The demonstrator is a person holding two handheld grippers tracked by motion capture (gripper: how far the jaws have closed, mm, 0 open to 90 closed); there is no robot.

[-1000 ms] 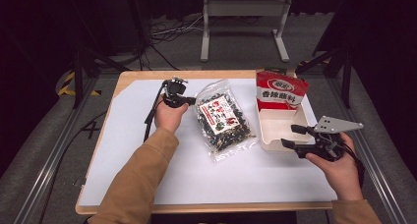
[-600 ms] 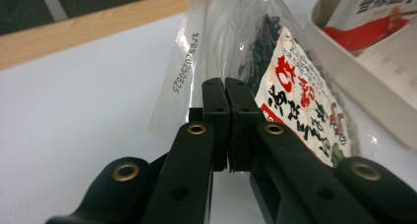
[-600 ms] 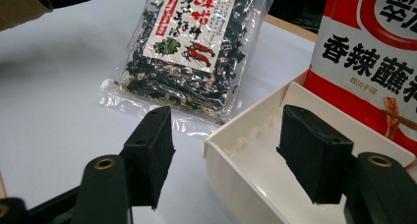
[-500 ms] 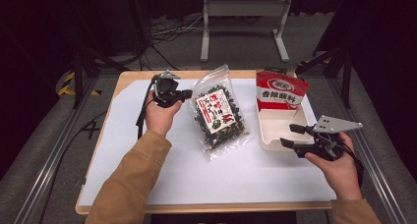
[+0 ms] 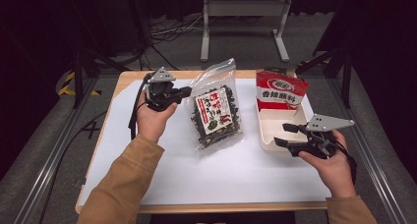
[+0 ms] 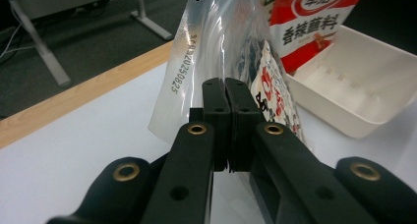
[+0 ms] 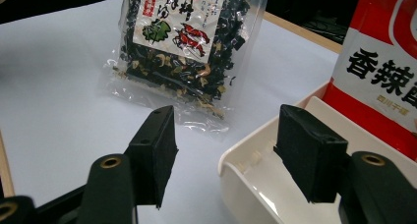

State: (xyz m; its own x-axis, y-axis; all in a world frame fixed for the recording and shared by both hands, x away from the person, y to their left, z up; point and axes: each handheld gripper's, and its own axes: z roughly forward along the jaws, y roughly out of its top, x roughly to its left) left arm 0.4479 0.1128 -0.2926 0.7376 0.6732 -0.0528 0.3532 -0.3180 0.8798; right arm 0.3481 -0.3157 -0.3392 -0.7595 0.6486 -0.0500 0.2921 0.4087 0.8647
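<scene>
In the high view, the left gripper (image 5: 186, 92) was seen near the table's far left, at about ten o'clock from the table's middle, with its jaws pressed together on the left edge of a clear bag of dried black fungus (image 5: 215, 111). The bag was held tilted, its sealed top raised toward twelve o'clock and its lower end resting on the white table mat (image 5: 147, 184). In the left gripper view, the two black pads (image 6: 216, 111) were seen closed against each other with the bag's clear film (image 6: 196, 52) pinched between them, a printed date code running along that film. A white label with red and green print was carried on the bag's front. At about three o'clock from the bag, a white plastic tray (image 5: 268, 135) stood on the mat, and a red and white seasoning packet (image 5: 280, 89) leaned upright in the tray's far end. The right gripper (image 5: 280, 134) was held at the tray's near left corner, at about four o'clock from the table's middle; its jaws had just been closing slightly yet stood well apart, with nothing gripped. In the right gripper view, the tray's rim (image 7: 236, 157) was seen between the two pads (image 7: 157, 150), one pad over the mat and the other over the tray's inside, and whether either touched the rim could not be told.
</scene>
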